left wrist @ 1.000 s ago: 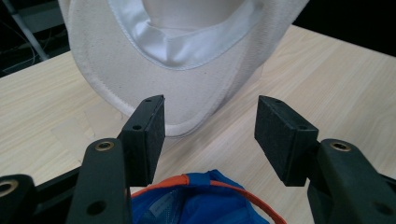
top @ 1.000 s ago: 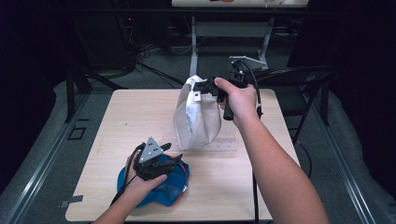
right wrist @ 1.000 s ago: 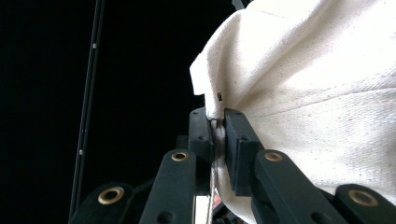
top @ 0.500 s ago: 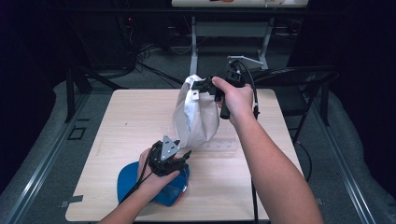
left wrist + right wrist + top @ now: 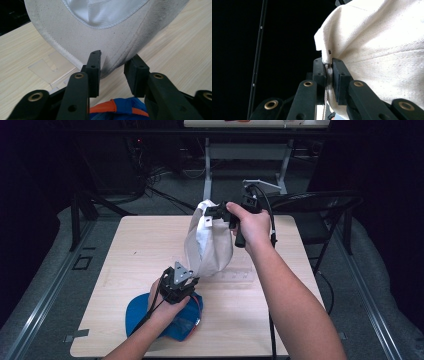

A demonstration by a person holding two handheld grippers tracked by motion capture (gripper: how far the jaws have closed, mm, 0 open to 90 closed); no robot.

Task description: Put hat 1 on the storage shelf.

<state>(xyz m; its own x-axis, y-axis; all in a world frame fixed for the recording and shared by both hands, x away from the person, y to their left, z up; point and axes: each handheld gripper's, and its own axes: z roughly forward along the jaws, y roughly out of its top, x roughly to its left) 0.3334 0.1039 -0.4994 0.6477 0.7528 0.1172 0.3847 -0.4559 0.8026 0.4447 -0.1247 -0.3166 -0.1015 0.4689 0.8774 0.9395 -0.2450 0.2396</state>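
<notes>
The light wooden bench [image 5: 140,250] is seen from above, with both forearms reaching in from its near edge. The right forearm [image 5: 295,305] is stretched long and straight across the right half of the bench, its hand raised above the middle near the far edge. The left forearm [image 5: 145,335] is short in view, its hand resting near the near edge, left of centre.

The cream canvas bag with a pale satin lining [image 5: 207,242] is held up off the bench at its top corner, hanging down over the middle; its lower edge appears to reach the surface, though contact cannot be confirmed. A folded hem of the bag [image 5: 325,53] is pinched by the right claw [image 5: 216,213], whose jaws are pressed nearly together with only the cloth between them.

The blue fabric item with orange trim [image 5: 175,317] is lying flat near the near edge, partly covered by the left hand. A clear plastic sheet [image 5: 50,67] is lying flat on the bench beneath the hanging bag.

The left claw [image 5: 112,72] is held just above the blue item, pointed at the bag's lower rim. Its jaws are parted, with the bag's bottom edge [image 5: 110,67] dipping into the gap between them; nothing is gripped.
</notes>
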